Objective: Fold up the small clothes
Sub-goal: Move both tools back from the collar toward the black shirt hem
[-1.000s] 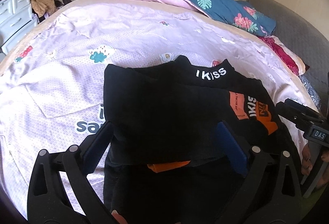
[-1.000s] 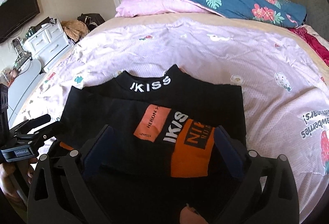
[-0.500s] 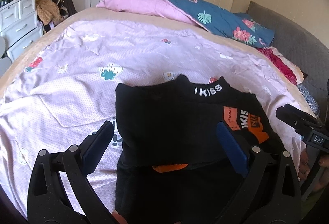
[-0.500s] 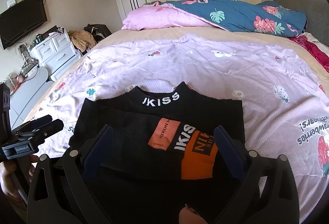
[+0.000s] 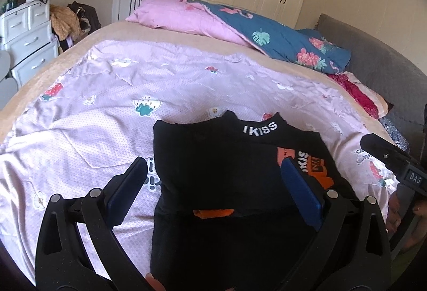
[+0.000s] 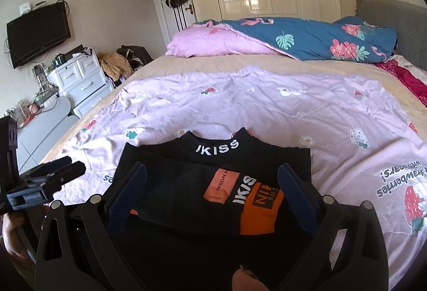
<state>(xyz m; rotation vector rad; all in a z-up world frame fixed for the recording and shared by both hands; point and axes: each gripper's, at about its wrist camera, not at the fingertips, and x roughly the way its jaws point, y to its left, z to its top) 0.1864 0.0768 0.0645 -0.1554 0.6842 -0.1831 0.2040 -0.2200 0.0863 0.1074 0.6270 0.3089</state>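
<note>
A wide bed [image 6: 267, 64] fills the room ahead of both tools, covered by a pale lilac quilt printed with strawberries and clouds [image 5: 186, 82]. Beyond the tools, at the far edge of the bed, lies a rolled duvet, pink on one face and dark blue with flamingos and leaves on the other [image 6: 307, 37]. Off to the left of the tools stands a white chest of drawers [image 6: 80, 80], and a dark flat television [image 6: 37, 34] hangs on the wall above it.

Directly ahead of and below both tools, flat on the quilt, lies the folded black knit garment with a white "IKISS" collar band and orange patches [image 5: 226, 162]; the collar points away from the tools and a folded layer lies across the front.

The left tool [image 5: 216, 184] stands wide open, its two blue-padded fingers [image 5: 128, 189] spread apart above the garment's left portion, gripping nothing; whether they touch the cloth cannot be told. The right tool [image 6: 210, 192] is likewise spread wide, its fingers [image 6: 293, 195] either side of the orange patches, holding nothing. In each view the other tool shows at the frame's side, carried in a hand [image 6: 13, 237].
</note>
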